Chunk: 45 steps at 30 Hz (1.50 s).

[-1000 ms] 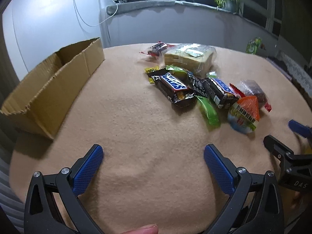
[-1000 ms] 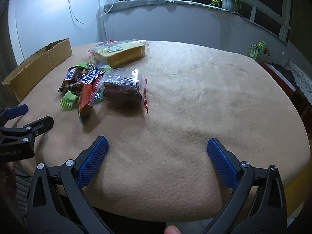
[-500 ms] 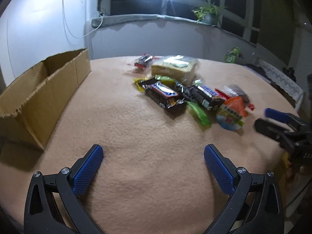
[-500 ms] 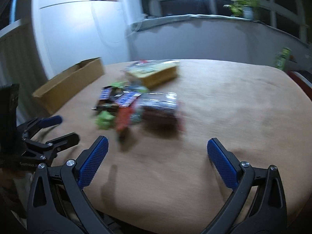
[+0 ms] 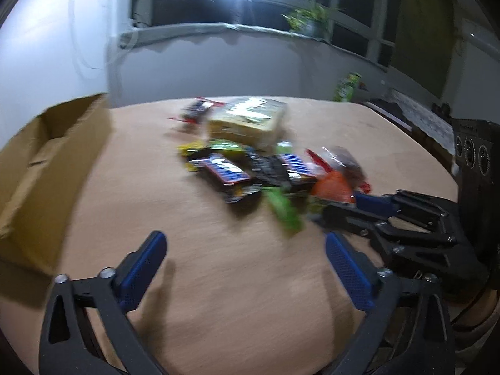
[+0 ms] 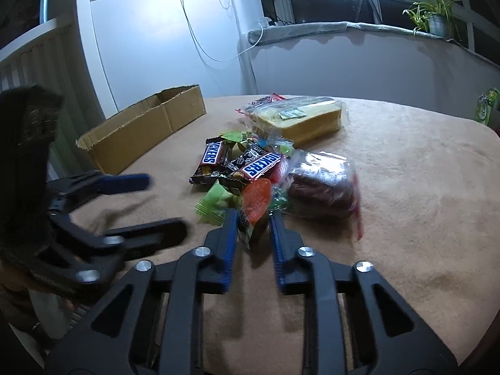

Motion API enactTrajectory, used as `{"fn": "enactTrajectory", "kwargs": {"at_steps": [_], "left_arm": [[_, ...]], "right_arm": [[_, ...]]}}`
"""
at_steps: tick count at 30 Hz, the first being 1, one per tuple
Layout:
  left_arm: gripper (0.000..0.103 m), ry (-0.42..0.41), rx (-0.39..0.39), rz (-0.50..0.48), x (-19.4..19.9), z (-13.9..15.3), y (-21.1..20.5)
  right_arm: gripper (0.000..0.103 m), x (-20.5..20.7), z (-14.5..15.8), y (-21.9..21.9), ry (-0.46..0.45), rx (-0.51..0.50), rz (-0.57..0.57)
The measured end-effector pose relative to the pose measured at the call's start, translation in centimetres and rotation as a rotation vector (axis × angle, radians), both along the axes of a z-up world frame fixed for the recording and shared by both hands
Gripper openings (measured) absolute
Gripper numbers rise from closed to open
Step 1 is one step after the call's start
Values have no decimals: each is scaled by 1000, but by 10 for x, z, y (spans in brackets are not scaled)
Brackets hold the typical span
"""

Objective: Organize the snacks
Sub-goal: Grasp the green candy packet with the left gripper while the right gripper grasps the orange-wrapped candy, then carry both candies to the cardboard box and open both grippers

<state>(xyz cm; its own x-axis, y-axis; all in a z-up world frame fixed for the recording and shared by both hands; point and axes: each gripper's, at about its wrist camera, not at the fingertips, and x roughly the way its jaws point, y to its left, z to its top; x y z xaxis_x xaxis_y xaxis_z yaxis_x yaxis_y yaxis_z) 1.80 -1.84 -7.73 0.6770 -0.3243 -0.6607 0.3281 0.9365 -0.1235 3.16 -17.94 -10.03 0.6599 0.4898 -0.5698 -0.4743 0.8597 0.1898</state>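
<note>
A pile of snacks lies mid-table: two Snickers bars (image 6: 214,156), a bagged sandwich (image 6: 300,118), a dark cake in a clear bag (image 6: 322,184), a green candy (image 6: 215,201) and an orange-lidded snack cup (image 6: 256,200). My right gripper (image 6: 253,218) is shut on the near edge of the orange-lidded cup (image 5: 332,186). In the left wrist view the right gripper (image 5: 343,207) reaches into the pile from the right. My left gripper (image 5: 243,243) hovers over bare cloth short of the pile, its jaws closing slightly with nothing between them. An open cardboard box (image 5: 47,162) stands at the left.
The beige cloth table (image 6: 406,187) ends close behind both grippers. The cardboard box (image 6: 147,128) is at the table's left edge by the white wall. A green packet (image 6: 486,106) sits beyond the far right edge. A black device (image 5: 475,153) is at the right.
My right gripper moved to the pile and its jaws went from wide apart to shut on the orange-lidded cup. The left gripper tilted upward and its jaws narrowed a little.
</note>
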Motion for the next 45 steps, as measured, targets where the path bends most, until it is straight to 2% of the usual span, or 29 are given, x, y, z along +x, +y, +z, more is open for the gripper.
{"fn": "enactTrajectory", "kwargs": {"at_steps": [1, 2, 3, 6, 7, 8, 11, 13, 15, 17, 26, 33, 45], "left_arm": [[85, 17, 0, -10, 5, -2, -6], [73, 29, -5, -13, 9, -4, -10], [69, 38, 1, -13, 12, -6, -14], [68, 36, 43, -12, 19, -8, -27], [65, 40, 44, -14, 21, -7, -29], [54, 43, 41, -16, 23, -6, -31], [31, 56, 42, -5, 27, -5, -33], [26, 56, 47, 3, 27, -5, -34], [25, 53, 52, 12, 26, -5, -35], [10, 46, 61, 13, 24, -5, -35], [5, 30, 0, 40, 11, -4, -16], [4, -2, -24, 50, 0, 2, -8], [4, -80, -84, 84, -9, 29, 22]], "right_arm": [[20, -1, 0, -3, 0, -1, -12], [20, -1, 0, -9, 8, 17, -12], [20, -1, 0, -13, 14, 27, -13], [20, -6, 0, -26, 8, 38, -39], [20, -7, 1, -32, 3, 42, -54], [20, -8, 1, -36, -1, 44, -64], [20, -9, 0, -48, -1, 52, -90], [20, -9, -1, -54, 4, 60, -101], [20, -9, -2, -59, 6, 69, -105], [20, -10, -1, -61, 1, 71, -105], [20, -14, -2, -67, -9, 77, -110], [20, -28, 13, -54, -91, 55, -82], [20, -34, 31, -40, -126, 35, -95]]}}
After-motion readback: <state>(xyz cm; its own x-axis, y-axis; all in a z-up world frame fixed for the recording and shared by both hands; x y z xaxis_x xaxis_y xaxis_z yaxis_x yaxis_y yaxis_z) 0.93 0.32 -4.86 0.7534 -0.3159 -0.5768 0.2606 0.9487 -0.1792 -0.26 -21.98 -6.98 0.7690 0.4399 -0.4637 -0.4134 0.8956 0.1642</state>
